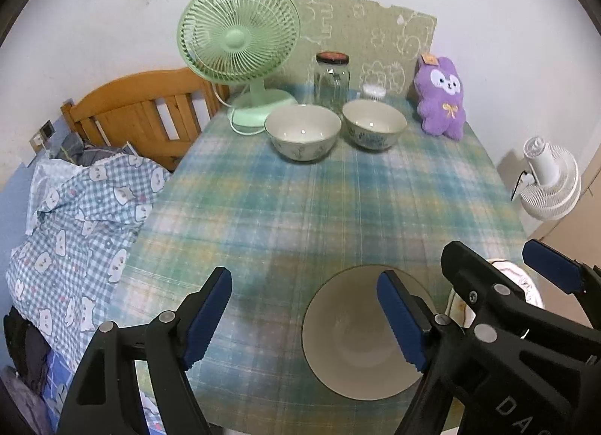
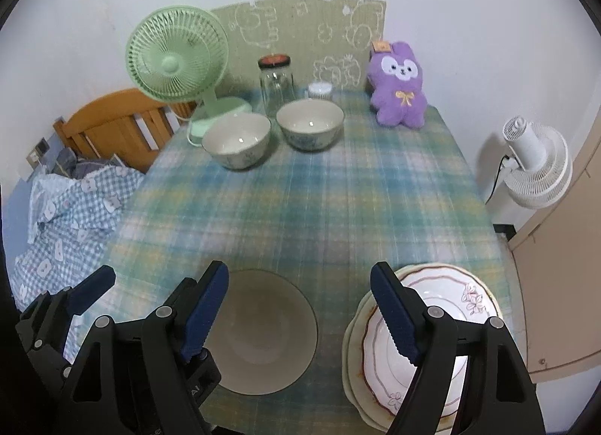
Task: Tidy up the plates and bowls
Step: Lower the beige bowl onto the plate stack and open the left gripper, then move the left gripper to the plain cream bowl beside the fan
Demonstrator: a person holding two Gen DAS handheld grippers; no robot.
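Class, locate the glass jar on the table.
The glass jar stands at the table's far edge in both views, between the green fan and purple plush.

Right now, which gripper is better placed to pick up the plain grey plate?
Probably the left gripper: open, empty, its right finger over the grey plate. The right gripper, also open, hovers between that plate and the stacked flowered plates.

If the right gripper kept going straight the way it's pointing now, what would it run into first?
Probably the checked tablecloth, in the bare strip between the grey plate and the stacked white plates. The right gripper is open, and its fingers look set to straddle that gap, though the depth is hard to judge.
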